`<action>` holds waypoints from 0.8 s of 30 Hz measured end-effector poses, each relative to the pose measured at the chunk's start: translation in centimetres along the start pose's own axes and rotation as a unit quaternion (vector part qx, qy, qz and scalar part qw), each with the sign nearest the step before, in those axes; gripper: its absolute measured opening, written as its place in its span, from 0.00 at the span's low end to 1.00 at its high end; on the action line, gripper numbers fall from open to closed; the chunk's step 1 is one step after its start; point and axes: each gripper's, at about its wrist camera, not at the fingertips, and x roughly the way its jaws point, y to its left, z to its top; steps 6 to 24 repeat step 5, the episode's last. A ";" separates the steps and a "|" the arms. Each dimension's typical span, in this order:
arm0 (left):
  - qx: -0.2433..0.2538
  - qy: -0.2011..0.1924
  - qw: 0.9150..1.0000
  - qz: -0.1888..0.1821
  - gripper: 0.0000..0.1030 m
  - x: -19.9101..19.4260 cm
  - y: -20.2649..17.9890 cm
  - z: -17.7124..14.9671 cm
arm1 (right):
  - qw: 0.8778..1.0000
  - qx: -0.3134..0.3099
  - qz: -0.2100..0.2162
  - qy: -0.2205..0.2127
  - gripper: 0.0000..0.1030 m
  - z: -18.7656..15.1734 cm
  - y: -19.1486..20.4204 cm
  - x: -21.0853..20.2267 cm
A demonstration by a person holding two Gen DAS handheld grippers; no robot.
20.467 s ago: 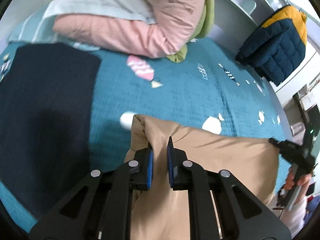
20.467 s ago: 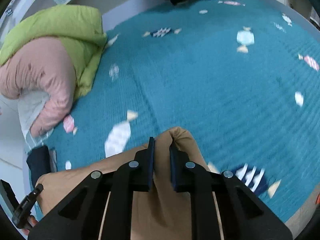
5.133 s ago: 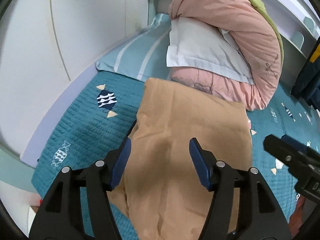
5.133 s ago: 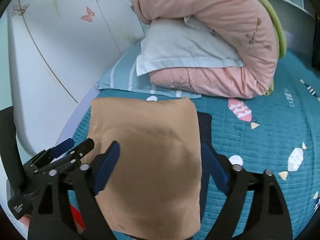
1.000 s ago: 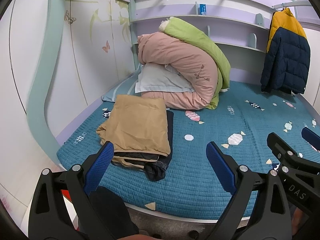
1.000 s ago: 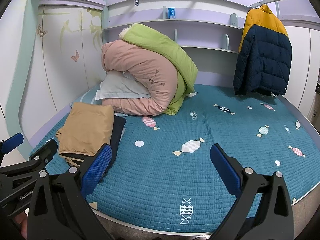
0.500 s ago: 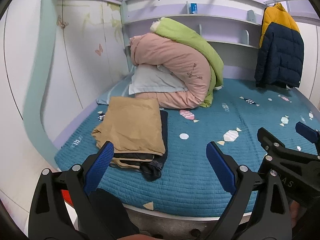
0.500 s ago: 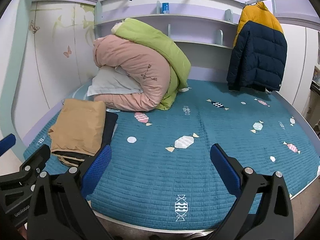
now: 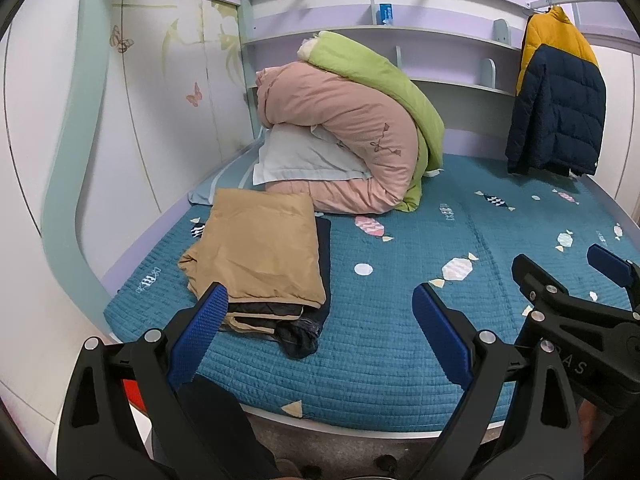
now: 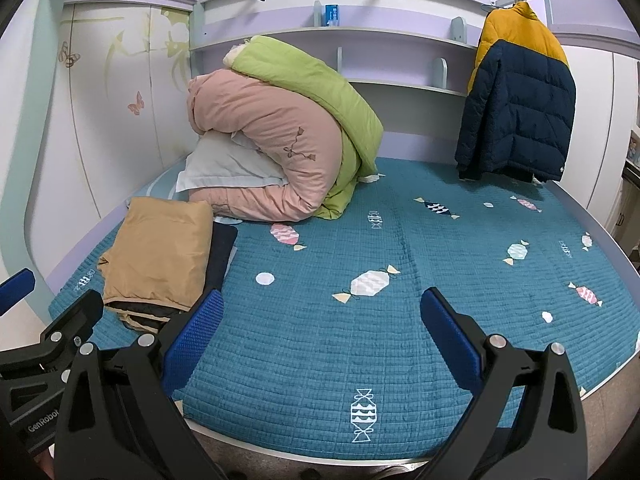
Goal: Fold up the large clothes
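The left gripper (image 9: 320, 312) hangs before the near edge of the bed (image 9: 400, 340), fingers spread wide and holding nothing. The right gripper (image 10: 322, 320) is likewise wide apart and empty, and in the left view it shows at the right. The tan garment (image 9: 260, 248) lies folded at the near left of the bed, on top of a folded dark garment (image 9: 324, 256) whose edge shows along its right side and near end. Just beyond the stack sit a white pillow (image 9: 304, 160) and a rolled pink quilt (image 9: 344, 128) with a green quilt (image 9: 372, 72) over it. A navy and yellow jacket (image 9: 560, 96) hangs at the far right.
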 end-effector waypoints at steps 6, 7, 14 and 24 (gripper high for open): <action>-0.006 0.007 1.000 -0.010 0.91 0.1 0.0 0.1 | 1.000 -0.001 0.002 -0.001 0.93 0.0 0.0 0.0; -0.006 0.007 1.000 -0.010 0.91 0.1 0.0 0.1 | 1.000 -0.001 0.002 -0.001 0.93 0.0 0.0 0.0; -0.006 0.007 1.000 -0.010 0.91 0.1 0.0 0.1 | 1.000 -0.001 0.002 -0.001 0.93 0.0 0.0 0.0; -0.006 0.007 1.000 -0.010 0.91 0.1 0.0 0.1 | 1.000 -0.001 0.002 -0.001 0.93 0.0 0.0 0.0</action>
